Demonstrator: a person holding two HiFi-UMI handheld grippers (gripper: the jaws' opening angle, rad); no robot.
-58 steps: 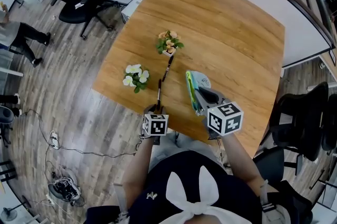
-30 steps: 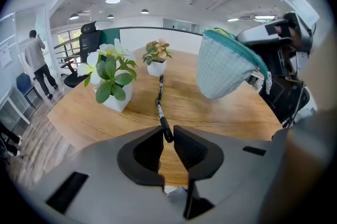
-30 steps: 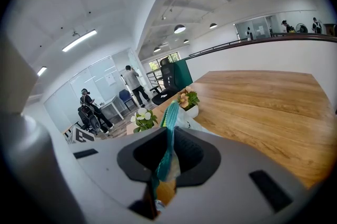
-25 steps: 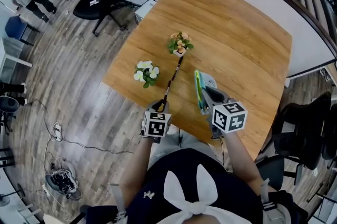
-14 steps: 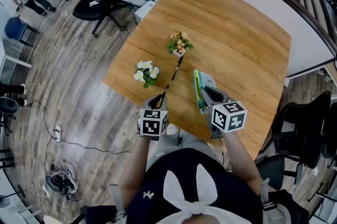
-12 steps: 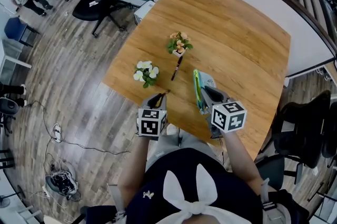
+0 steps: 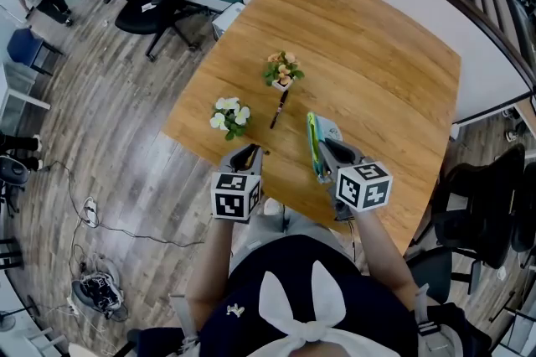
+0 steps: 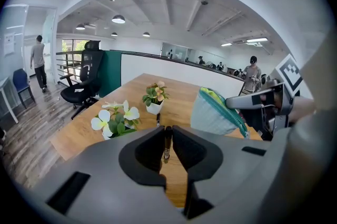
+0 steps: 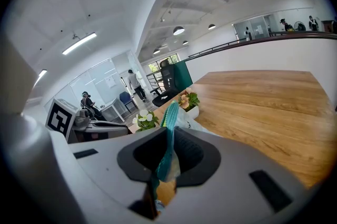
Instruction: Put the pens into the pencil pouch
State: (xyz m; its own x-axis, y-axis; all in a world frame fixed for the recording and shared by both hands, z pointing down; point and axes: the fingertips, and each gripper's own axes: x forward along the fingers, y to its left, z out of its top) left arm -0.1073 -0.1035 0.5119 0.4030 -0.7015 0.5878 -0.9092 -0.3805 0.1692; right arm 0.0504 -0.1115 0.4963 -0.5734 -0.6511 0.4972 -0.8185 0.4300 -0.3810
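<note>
My left gripper (image 7: 248,152) now has one pen (image 8: 167,140) off the surface (image 7: 377,70). A moment ago that pen lay end to end with a second pen; now it rides clear of the wood, pinched upright between my left jaws. That is the first pen picked up, and it has yet to go into the pouch (image 7: 315,144).

My right gripper (image 7: 329,151) has not moved. Its jaws are pressed on the pouch's teal zip edge and hold the pouch on its edge at centre right of the frame.

The head view shows what the gripper views do not make clear: the second pen (image 7: 277,108) lies alone on the surface, between the pot of orange flowers (image 7: 282,70) and the pouch, with white flowers (image 7: 229,114) to its left. The left gripper view shows the grip itself, with the dark pen between the jaws. The right gripper view shows the teal edge caught between its jaws.
</note>
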